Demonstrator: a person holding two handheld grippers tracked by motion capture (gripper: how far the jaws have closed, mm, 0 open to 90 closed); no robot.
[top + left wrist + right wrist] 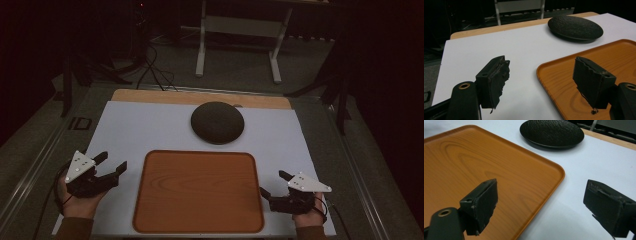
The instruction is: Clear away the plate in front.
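An empty orange wooden tray (198, 192) lies on the white table sheet near the front edge. Behind it rests a dark, rough-textured round plate (217, 122), upside down like a dome. My left gripper (113, 162) hovers just left of the tray, jaws open with nothing between them. In the left gripper view the tray's rim (554, 82) lies between the two pads (497, 80), and the plate (575, 27) sits farther off. My right gripper (274, 183) stands open at the tray's right edge. The right gripper view has the tray corner (559, 173) and the plate (552, 133) ahead.
The white sheet (150, 125) covers a wooden tabletop whose far edge (200, 97) shows as a tan strip. A white table frame (237, 40) stands on the dark floor beyond, with cables (150, 65) to the left. Metal rails run along both table sides.
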